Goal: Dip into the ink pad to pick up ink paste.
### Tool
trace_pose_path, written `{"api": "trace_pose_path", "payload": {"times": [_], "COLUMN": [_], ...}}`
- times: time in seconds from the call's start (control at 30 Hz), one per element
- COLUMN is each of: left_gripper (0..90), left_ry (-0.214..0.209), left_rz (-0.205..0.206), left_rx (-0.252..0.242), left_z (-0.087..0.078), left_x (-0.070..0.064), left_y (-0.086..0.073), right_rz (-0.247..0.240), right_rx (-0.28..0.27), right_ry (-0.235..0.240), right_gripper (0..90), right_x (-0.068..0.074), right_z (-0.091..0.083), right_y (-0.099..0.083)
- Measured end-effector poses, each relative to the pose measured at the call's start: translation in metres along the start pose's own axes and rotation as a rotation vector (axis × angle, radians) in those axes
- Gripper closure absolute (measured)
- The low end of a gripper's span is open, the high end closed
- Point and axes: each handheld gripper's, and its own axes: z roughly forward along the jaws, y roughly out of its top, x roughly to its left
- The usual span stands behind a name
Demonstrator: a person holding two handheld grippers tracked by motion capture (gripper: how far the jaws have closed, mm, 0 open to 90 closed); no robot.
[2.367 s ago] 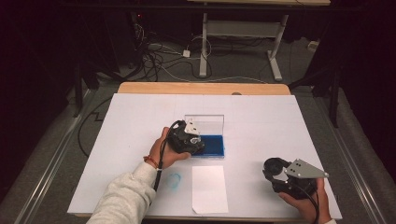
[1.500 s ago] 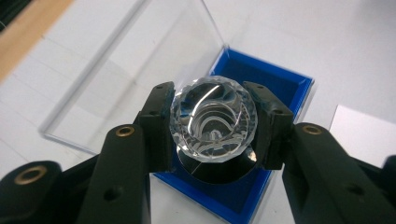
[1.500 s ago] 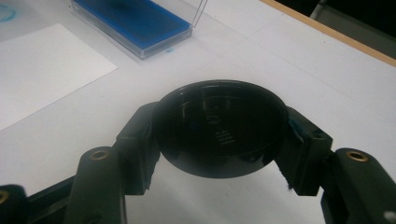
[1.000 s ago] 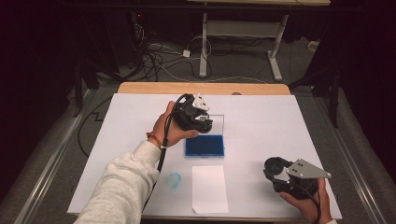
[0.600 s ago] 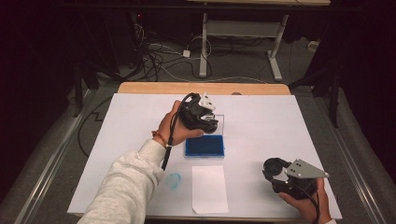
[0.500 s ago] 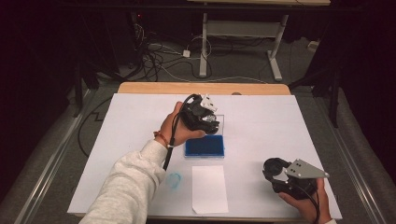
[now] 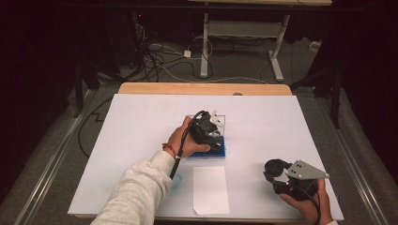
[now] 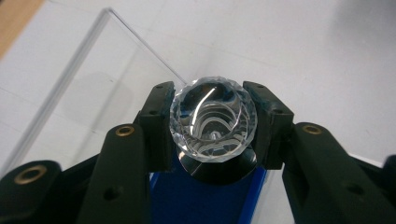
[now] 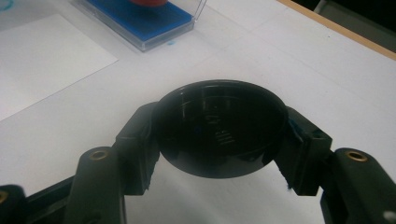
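Nearest the person, at the counter's (image 7: 141,122) right front, a black cap (image 9: 219,128) is gripped by the right hand-held gripper (image 7: 277,174). Beside it a white sheet (image 7: 210,190) is laid flat. Farther off, a faceted clear stamp (image 8: 213,120) is clamped by the left hand-held gripper (image 7: 213,136) over the blue ink pad (image 8: 205,198).

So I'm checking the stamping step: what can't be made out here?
- Stamp face: in the left gripper view the faceted clear knob and the left gripper hide whether it touches the blue ink pad.
- Pad: the high view has the hand over it.
- Black cap: its inside is too dark in the right gripper view.
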Motion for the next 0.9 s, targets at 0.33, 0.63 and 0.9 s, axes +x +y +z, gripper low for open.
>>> {"api": "trace_pose_path", "payload": {"times": [0.33,0.63,0.9], "left_gripper": [55.0,55.1,55.0], "left_ry": [-0.012,-0.027,-0.010], "left_rz": [-0.014,-0.028,-0.016], "left_rx": [0.003,-0.001,0.021], "left_z": [0.0070,0.0080,0.0074], "left_x": [-0.0004,0.0021,-0.0017], "left_y": [-0.0079,-0.0094,-0.0077], "right_rz": [-0.004,-0.009,-0.010], "right_rx": [0.005,0.006,0.007], "right_ry": [0.000,-0.002,0.000], "right_gripper": [38.5,38.5,38.6], "right_x": [0.0004,0.0006,0.0017], "right_z": [0.0009,0.0013,0.0019], "right_y": [-0.0003,-0.0002,0.0002]}}
